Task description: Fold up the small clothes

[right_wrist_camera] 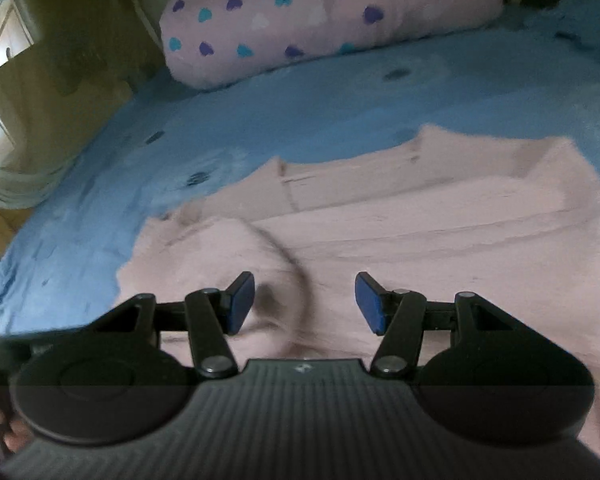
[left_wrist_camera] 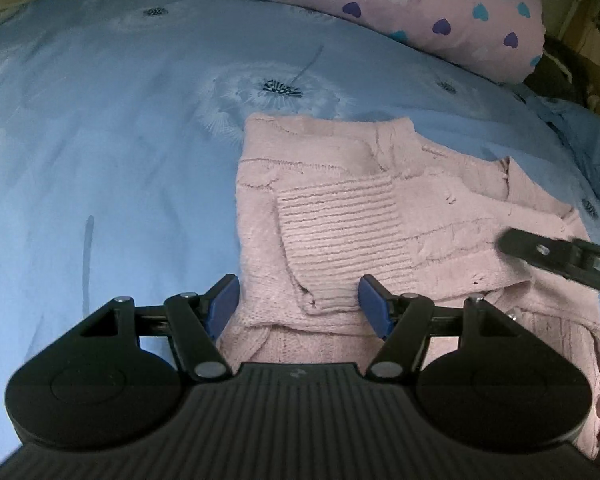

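Observation:
A small pink knitted sweater lies partly folded on the blue bedsheet, with a ribbed sleeve cuff laid across its body. My left gripper hovers open over the sweater's near edge, its blue pads apart and nothing pressed between them. In the right wrist view the sweater fills the foreground, blurred. My right gripper is open above it with nothing held. One finger of the right gripper reaches in from the right in the left wrist view.
A pink pillow with blue and purple hearts lies at the head of the bed, also seen as the pillow. The bed's edge and wooden furniture show at the left. A hand holds the handle.

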Available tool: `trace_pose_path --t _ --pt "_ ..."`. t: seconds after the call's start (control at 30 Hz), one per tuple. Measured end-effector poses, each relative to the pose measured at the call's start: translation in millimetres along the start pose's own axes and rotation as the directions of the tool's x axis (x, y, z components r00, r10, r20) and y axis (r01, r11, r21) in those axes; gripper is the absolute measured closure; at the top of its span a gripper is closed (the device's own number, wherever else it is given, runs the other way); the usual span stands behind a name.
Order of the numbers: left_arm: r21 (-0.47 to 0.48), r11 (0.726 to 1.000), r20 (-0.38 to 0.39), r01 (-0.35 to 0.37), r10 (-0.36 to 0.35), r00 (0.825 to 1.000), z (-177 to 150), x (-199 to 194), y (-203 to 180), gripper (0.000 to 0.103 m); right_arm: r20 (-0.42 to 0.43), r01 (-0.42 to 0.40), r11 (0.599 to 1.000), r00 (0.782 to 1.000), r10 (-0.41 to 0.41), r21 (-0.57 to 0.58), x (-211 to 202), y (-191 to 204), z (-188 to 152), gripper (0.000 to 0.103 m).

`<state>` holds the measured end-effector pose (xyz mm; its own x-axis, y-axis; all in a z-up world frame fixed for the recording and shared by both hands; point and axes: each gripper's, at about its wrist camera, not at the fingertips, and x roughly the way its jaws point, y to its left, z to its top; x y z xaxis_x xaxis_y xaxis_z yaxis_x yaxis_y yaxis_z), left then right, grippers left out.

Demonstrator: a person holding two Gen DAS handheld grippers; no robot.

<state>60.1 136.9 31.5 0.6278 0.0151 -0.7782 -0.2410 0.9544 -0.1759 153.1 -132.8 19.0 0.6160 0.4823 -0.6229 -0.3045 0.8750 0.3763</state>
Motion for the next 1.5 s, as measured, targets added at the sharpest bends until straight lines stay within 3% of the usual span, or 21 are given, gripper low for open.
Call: trace_pose_path --t 0.17,0.27,0.43,0.57,0.6,0.63,0.67,0.8,0.87,1.0,1.13,1.27,1.4,1.5 --pt "0.000 1.000 0.009 0.003 -0.003 1.000 0.7 -6.1 2.6 0.032 -0.033 0.050 0.998 0.998 -0.052 -0.047 25.5 22.0 10.4 0.045" --pt "-0.002 1.000 0.040 -0.022 0.023 0.999 3.3 -13.7 7.9 0.032 -0.060 0.060 0.998 0.996 -0.062 -0.026 38.4 20.8 12.7 0.038" --pt "-0.022 0.998 0.073 -0.056 0.057 0.996 8.7 -21.2 18.1 0.032 -0.055 0.023 0.998 0.998 -0.020 0.054 38.0 14.7 12.8 0.036" --pt "-0.035 0.998 0.072 -0.061 0.063 0.995 10.8 -21.4 20.4 0.032 -0.082 -0.081 0.995 0.993 0.086 0.066 35.4 21.2 9.5 0.038" --pt "-0.034 0.998 0.072 -0.061 0.064 0.995 11.0 -21.1 19.7 0.032 -0.082 -0.076 0.996 0.993 0.080 0.052 35.5 25.4 7.5 0.040" --pt "-0.031 0.998 0.072 -0.062 0.064 0.995 10.9 -20.6 18.1 0.032 -0.079 -0.063 0.998 0.995 0.065 0.026 35.7 30.1 6.0 0.053" --pt "-0.027 0.998 0.075 -0.060 0.061 0.995 10.6 -20.8 16.6 0.032 -0.075 -0.047 0.999 0.996 0.047 -0.007 36.2 34.9 5.0 0.075" --pt "-0.008 0.999 0.104 -0.054 0.054 0.993 9.3 -25.2 15.1 0.032 -0.070 -0.041 0.999 0.997 0.040 -0.014 32.1 42.2 8.9 0.082" --pt "-0.015 0.998 0.129 -0.065 0.066 0.989 9.3 -28.9 16.5 0.032 -0.014 -0.054 0.998 0.998 0.053 -0.039 19.2 48.5 14.9 0.082" --pt "-0.049 0.996 0.145 -0.079 0.086 0.986 11.1 -31.1 20.9 0.032 0.153 -0.073 0.987 0.984 0.094 -0.141 -24.6 67.0 24.9 0.083" --pt "-0.038 0.997 0.088 -0.061 0.064 0.994 9.4 -18.2 15.0 0.032 0.233 0.027 0.976 0.972 0.025 -0.217 -41.7 67.9 25.1 0.082" --pt "-0.027 0.996 0.004 -0.079 0.079 0.997 4.5 2.7 11.8 0.032 0.120 0.083 0.982 0.991 -0.063 -0.169 -8.3 41.7 14.6 0.082" --pt "-0.041 0.995 -0.023 -0.092 0.091 0.996 3.6 15.2 10.8 0.032 0.041 0.160 0.976 0.987 -0.156 -0.150 24.5 18.7 -8.6 0.076" --pt "-0.032 0.995 -0.017 -0.098 0.097 0.995 3.3 15.1 7.5 0.032 0.081 0.183 0.972 0.982 -0.173 -0.148 21.2 9.9 -15.0 0.054"
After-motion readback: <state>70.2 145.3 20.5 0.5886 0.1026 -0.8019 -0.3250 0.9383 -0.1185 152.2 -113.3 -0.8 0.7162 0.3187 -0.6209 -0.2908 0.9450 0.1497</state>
